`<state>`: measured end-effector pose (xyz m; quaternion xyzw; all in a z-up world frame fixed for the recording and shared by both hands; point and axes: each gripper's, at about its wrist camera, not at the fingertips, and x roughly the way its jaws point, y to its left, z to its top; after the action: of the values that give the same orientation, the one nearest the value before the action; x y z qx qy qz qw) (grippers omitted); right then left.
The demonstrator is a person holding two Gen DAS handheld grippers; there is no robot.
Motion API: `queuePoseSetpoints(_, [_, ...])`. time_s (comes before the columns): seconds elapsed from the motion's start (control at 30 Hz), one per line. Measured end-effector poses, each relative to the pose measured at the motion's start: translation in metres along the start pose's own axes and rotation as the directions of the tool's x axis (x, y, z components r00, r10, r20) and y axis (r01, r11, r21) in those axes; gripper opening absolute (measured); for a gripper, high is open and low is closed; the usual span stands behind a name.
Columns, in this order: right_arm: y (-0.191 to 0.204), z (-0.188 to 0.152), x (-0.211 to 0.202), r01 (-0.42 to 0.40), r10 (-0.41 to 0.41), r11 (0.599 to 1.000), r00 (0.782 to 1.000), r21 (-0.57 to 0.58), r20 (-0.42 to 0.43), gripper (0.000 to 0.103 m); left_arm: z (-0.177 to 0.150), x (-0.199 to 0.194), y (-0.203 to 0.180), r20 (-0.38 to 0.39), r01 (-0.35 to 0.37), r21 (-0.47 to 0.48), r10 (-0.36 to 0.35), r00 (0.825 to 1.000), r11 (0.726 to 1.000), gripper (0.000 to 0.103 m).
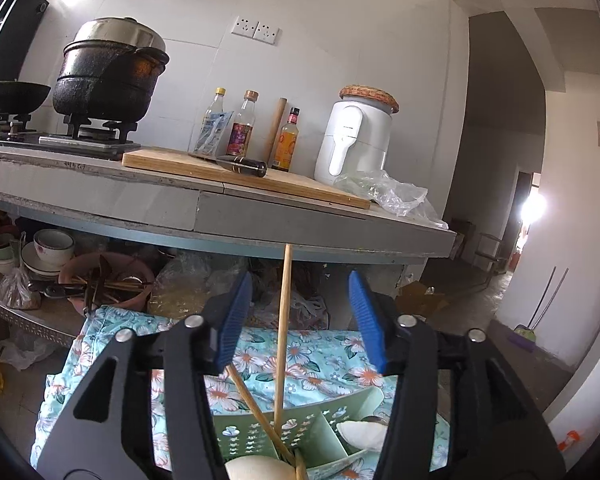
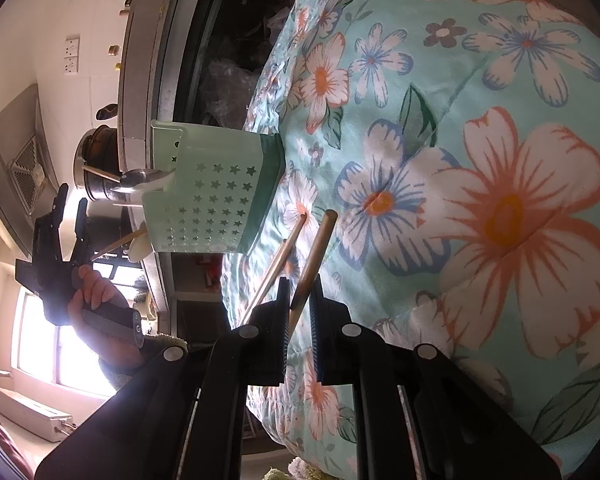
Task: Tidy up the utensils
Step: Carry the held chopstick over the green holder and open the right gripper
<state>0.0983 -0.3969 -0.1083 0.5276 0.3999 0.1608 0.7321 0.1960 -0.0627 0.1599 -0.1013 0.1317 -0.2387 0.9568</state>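
A green utensil holder with star-shaped holes stands on a floral cloth; it also shows in the right wrist view. It holds wooden chopsticks, a white spoon and a metal spoon. My left gripper is open above the holder, with a chopstick standing between its jaws untouched; it also shows in the right wrist view. My right gripper is shut on a brown chopstick just above the cloth. A second chopstick lies beside it on the cloth.
A grey counter carries a cutting board with a knife, sauce bottles, a white appliance, a black pot on a stove and a plastic bag. Bowls and a basin sit on the shelf below.
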Motion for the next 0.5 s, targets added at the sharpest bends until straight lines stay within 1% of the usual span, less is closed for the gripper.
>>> queuePoseSetpoints(0.13, [0.009, 0.0, -0.003, 0.004, -0.003, 1.0, 1.0, -0.03, 0.016, 0.01, -0.001, -0.018, 0.005, -0.018, 0.019, -0.022, -0.019, 1.0, 1.0, 0.064])
queuePoseSetpoints(0.2, [0.016, -0.001, -0.005, 0.015, -0.014, 0.998, 0.999, -0.056, 0.031, 0.009, -0.004, -0.03, 0.008, -0.021, 0.029, -0.026, -0.03, 0.999, 0.999, 0.068])
queuePoseSetpoints(0.27, [0.026, -0.001, -0.008, 0.024, -0.02, 0.995, 0.999, -0.092, 0.049, 0.009, -0.008, -0.043, 0.01, -0.03, 0.038, -0.021, -0.038, 0.999, 0.999, 0.072])
queuePoseSetpoints(0.33, [0.039, -0.002, -0.013, 0.036, -0.026, 0.99, 0.997, -0.139, 0.073, 0.008, -0.015, -0.057, 0.011, -0.044, 0.055, -0.007, -0.055, 0.998, 0.998, 0.078])
queuePoseSetpoints(0.43, [0.065, -0.004, -0.023, 0.072, -0.043, 0.97, 0.991, -0.234, 0.124, 0.007, -0.028, -0.076, 0.013, -0.082, 0.083, 0.012, -0.082, 0.993, 0.996, 0.084])
queuePoseSetpoints(0.5, [0.09, -0.008, -0.03, 0.114, -0.059, 0.939, 0.983, -0.324, 0.175, 0.007, -0.039, -0.087, 0.014, -0.108, 0.098, 0.026, -0.095, 0.99, 0.995, 0.084])
